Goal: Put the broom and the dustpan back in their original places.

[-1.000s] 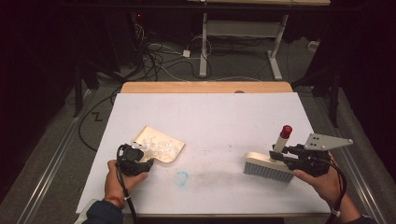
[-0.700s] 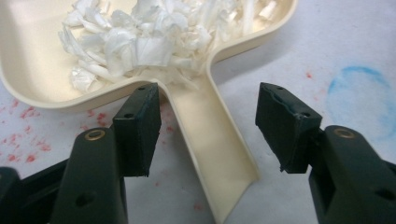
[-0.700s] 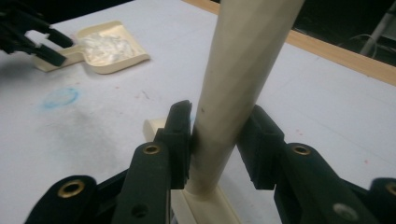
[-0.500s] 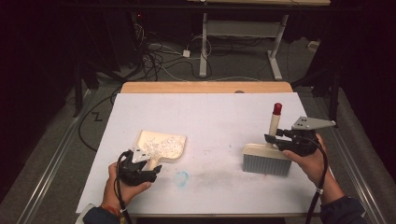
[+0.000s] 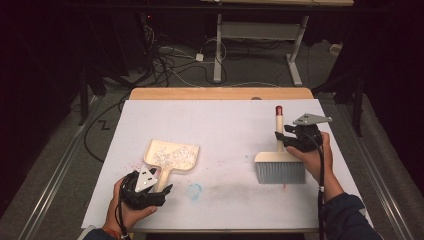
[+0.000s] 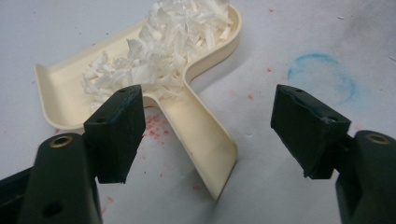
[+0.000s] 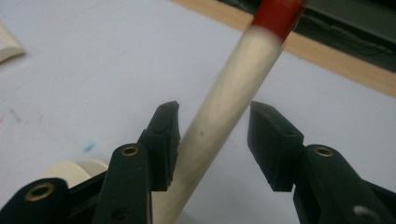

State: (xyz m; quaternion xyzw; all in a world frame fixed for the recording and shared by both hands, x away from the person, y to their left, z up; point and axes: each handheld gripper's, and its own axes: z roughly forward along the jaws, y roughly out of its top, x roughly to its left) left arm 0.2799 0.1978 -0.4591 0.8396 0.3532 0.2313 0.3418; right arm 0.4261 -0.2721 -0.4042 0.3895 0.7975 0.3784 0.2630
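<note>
- Left gripper [image 6: 208,135]: jaws spread wide, just been opening, clear of the dustpan handle [image 6: 201,135] that runs up between them, pads off it on both sides.
- Beyond those jaws, cream dustpan [image 6: 51,88] flat on the white table cover [image 6: 289,28], pan heaped with white paper shreds [image 6: 163,42].
- Off to the right of the handle, a blue ring mark [image 6: 322,77] on the cover, red specks scattered around.
- Right gripper [image 7: 212,140]: jaws parted, just been opening, brush handle [image 7: 229,116] slanting up between them, close against the left pad, a clear gap to the right pad; actual contact on the left too close to call.
- Handle cream with a red tip [image 7: 275,14].
- From the high view: dustpan [image 5: 172,155] front left by the left gripper [image 5: 150,187], hand brush [image 5: 280,170] front right, bristles down on the cover, handle rising at the right gripper [image 5: 292,137].
- The two tools well apart, grey smudge [image 5: 230,187] on the cover between them.
</note>
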